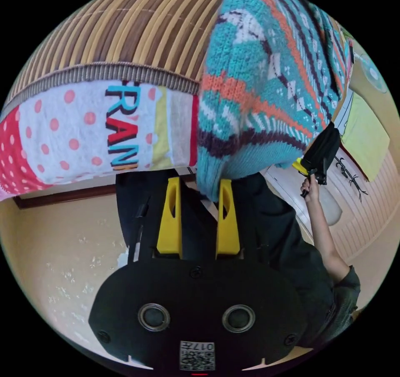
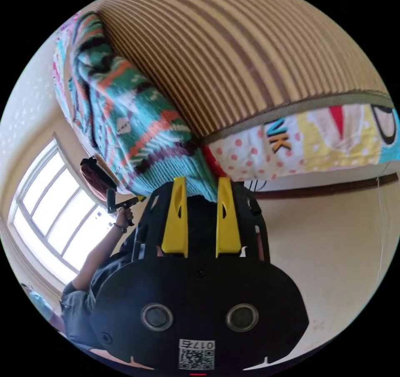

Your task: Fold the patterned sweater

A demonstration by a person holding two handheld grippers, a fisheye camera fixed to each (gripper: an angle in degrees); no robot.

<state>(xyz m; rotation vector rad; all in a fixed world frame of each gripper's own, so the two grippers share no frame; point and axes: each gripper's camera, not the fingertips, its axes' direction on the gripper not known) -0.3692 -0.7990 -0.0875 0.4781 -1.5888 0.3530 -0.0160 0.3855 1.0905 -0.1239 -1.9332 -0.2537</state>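
The left gripper (image 1: 199, 193) and right gripper (image 2: 201, 193) each pinch the patterned sweater's (image 1: 266, 85) hem between nearly closed jaws, probably to fold it across the striped mat (image 2: 258, 52).

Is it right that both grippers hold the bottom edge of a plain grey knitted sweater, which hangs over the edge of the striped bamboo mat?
Not quite: the knitted sweater is not plain grey. It is turquoise with orange, white and dark purple patterned bands, as the left gripper view shows. The rest holds: the left gripper and the right gripper each grip its bottom edge, and it hangs over the edge of the striped bamboo mat.
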